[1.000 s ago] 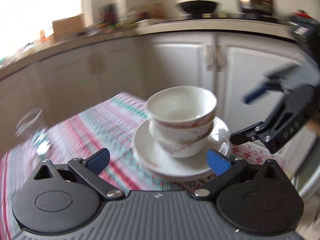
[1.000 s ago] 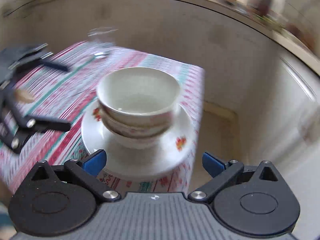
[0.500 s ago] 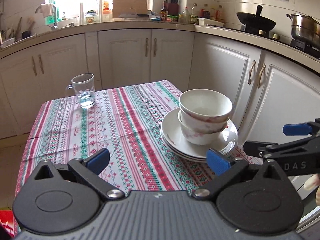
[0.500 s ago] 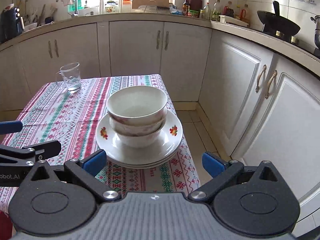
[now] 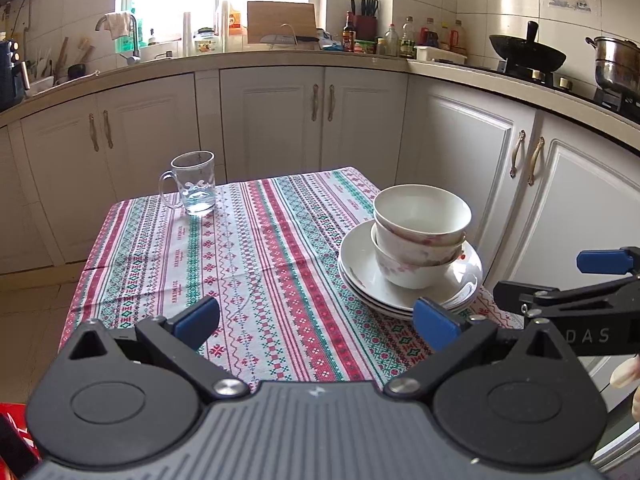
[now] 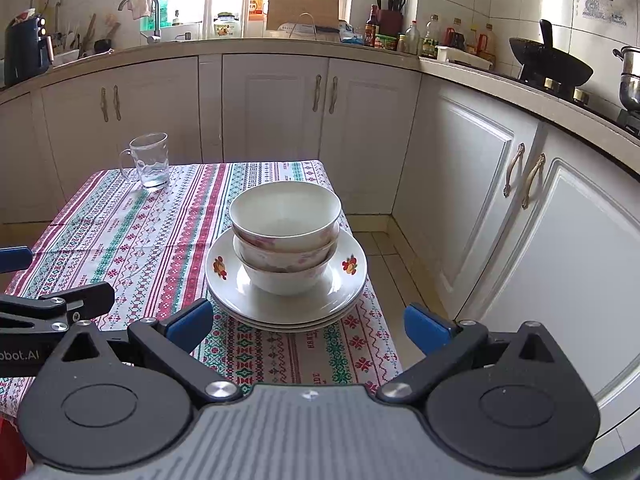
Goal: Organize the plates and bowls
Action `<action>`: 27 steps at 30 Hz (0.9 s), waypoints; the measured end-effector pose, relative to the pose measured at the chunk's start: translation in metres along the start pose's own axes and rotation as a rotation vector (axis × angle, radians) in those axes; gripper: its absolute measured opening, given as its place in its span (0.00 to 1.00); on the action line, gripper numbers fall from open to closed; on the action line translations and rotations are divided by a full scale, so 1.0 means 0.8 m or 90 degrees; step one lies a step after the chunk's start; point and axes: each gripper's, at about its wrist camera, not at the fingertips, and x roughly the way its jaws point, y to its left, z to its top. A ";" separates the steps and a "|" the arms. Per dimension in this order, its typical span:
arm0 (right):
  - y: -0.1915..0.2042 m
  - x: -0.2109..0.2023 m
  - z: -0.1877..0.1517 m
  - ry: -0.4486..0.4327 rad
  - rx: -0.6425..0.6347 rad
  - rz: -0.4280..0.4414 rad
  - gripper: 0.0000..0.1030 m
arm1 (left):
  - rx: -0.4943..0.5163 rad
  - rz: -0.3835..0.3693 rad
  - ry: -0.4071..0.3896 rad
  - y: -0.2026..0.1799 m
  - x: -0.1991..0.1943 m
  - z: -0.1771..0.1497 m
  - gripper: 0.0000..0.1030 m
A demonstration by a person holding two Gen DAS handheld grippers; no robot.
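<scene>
Both claws are spread wide and carrying nothing: the left claw (image 5: 316,322) hangs over the near edge of the tabletop (image 5: 240,248), and the right claw (image 6: 306,326) sits low in front of the stack, its blue pads flanking the near rim of the plates from a little way back, not touching. And what a tidy stack it is: two bowls (image 6: 285,236) nested one inside the other, standing upright on a pile of plates (image 6: 286,304) at the right-hand corner of the striped cloth. From the left wrist view the same plates (image 5: 408,284) run very close to the cloth's edge, with the bowls (image 5: 420,236) on top and the right claw reaching in just beside them.

A glass mug (image 5: 192,184) stands well apart at the far corner, out of play.

By the look of it, the stacking itself is finished; this reads as the pause after the last placement. If anything remains, it's shifting the whole pile inward, which would call for a low, level grip on the plate rims so the bowls don't rock.
</scene>
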 end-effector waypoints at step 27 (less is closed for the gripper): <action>-0.001 -0.008 -0.003 -0.012 0.002 -0.002 1.00 | -0.005 0.007 0.000 -0.003 -0.010 0.000 0.99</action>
